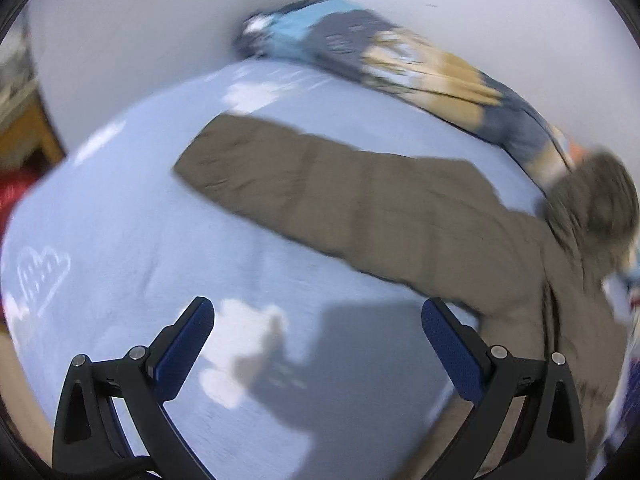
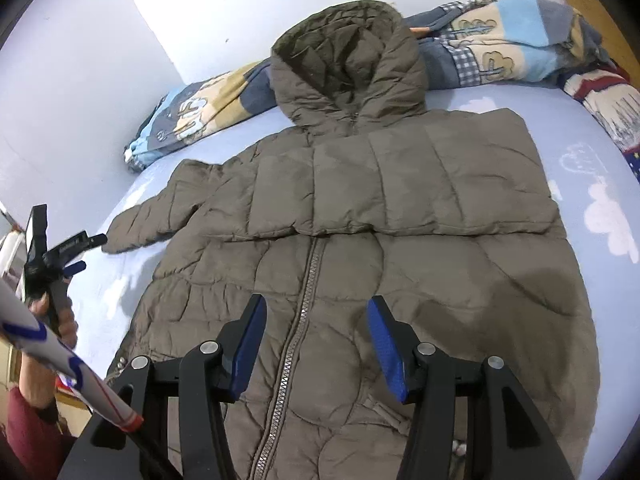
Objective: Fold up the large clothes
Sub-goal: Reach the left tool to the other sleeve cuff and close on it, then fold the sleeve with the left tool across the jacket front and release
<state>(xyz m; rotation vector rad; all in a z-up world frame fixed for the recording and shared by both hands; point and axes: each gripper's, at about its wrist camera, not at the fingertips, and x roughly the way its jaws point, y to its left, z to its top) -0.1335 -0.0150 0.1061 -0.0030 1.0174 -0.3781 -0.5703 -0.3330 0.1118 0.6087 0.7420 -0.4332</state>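
A brown-olive hooded puffer jacket [image 2: 400, 264] lies front up on a light blue bed sheet [image 2: 592, 168], its zipper closed. One sleeve [image 2: 400, 184] is folded across the chest. The other sleeve [image 2: 160, 212] stretches out to the left. My right gripper [image 2: 316, 312] hangs open over the zipper, and nothing is between its pads. My left gripper [image 1: 318, 316] stands wide open above bare sheet [image 1: 120, 208], just short of the outstretched sleeve [image 1: 320, 184]. In the right wrist view that left gripper [image 2: 93, 252] sits near the cuff, held by a hand.
A rolled patterned blanket [image 2: 500, 48] lies along the white wall behind the hood [image 2: 348, 64]. More printed fabric [image 2: 600, 96] is bunched at the right edge of the bed. A person's dark red sleeve [image 2: 24, 432] and wooden furniture [image 1: 28, 132] are at the left.
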